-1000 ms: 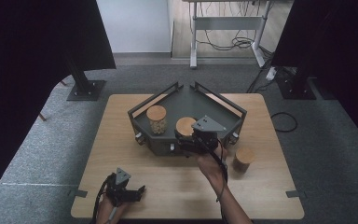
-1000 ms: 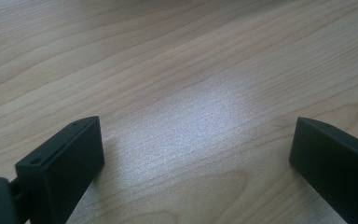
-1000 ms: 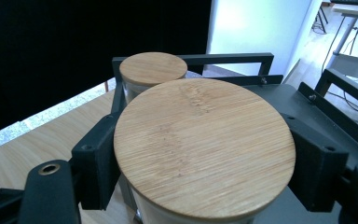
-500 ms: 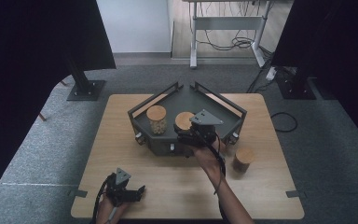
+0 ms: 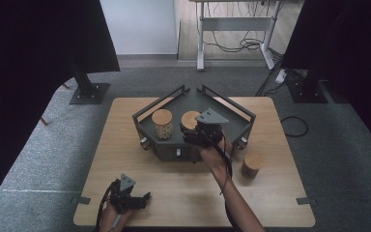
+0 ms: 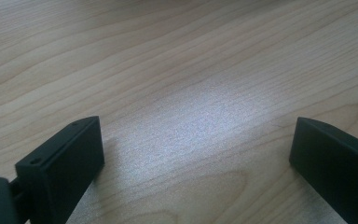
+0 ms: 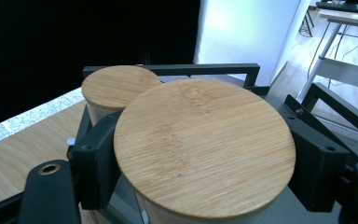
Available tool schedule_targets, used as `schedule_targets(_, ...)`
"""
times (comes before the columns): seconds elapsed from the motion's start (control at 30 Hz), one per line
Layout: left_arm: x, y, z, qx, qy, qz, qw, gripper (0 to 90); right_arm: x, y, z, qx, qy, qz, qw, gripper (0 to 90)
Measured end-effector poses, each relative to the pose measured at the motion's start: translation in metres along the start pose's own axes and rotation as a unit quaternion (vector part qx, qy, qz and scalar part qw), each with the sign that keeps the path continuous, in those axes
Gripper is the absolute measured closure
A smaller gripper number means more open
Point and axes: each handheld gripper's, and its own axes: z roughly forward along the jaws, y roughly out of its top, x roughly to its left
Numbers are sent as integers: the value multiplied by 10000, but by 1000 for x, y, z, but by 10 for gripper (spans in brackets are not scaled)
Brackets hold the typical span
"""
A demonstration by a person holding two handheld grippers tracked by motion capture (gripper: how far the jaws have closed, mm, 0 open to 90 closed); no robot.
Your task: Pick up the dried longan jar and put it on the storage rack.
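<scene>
A glass jar with a round bamboo lid point(image 7: 204, 144) sits between my right gripper's point(image 7: 200, 156) black jaws, which press on its sides just under the lid. From above, this jar point(image 5: 190, 120) is over the middle of the dark grey tray point(image 5: 235, 122), with the right gripper point(image 5: 193, 134) behind it on the near side. A second lidded jar point(image 5: 162, 123) stands in the tray's left part, also visible as the farther lid point(image 7: 116, 86). My left gripper point(image 5: 141, 199) lies low at the table's front left, open over bare wood point(image 6: 193, 149).
A third jar with a bamboo lid point(image 5: 252, 165) stands on the wooden table point(image 5: 125, 145) right of the tray's front corner. The tray has raised frame walls point(image 7: 177, 69). Dark stands and a cable lie on the carpet around the table.
My right gripper has carried its jar a little farther in over the tray, away from the near rim. The left gripper has stayed where it was.
</scene>
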Motion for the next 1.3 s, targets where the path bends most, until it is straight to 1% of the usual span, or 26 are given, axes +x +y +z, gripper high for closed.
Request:
schedule_targets(0.13, 0, 0, 0, 0, -1, 0, 10000, 25, -1, 0, 5, 9, -4, -19, 10000, 226)
schedule_targets(0.73, 0, 0, 0, 0, -14, 13, 10000, 25, -2, -1, 24, 73, -161, -32, 9998, 227)
schedule_targets(0.97, 0, 0, 0, -2, -15, 12, 10000, 25, -4, -5, 32, 134, -201, 8, 9997, 227)
schedule_targets(1.3, 1, 0, 0, 1, -23, 32, 10000, 25, -2, -11, 40, 211, -254, -11, 9995, 226)
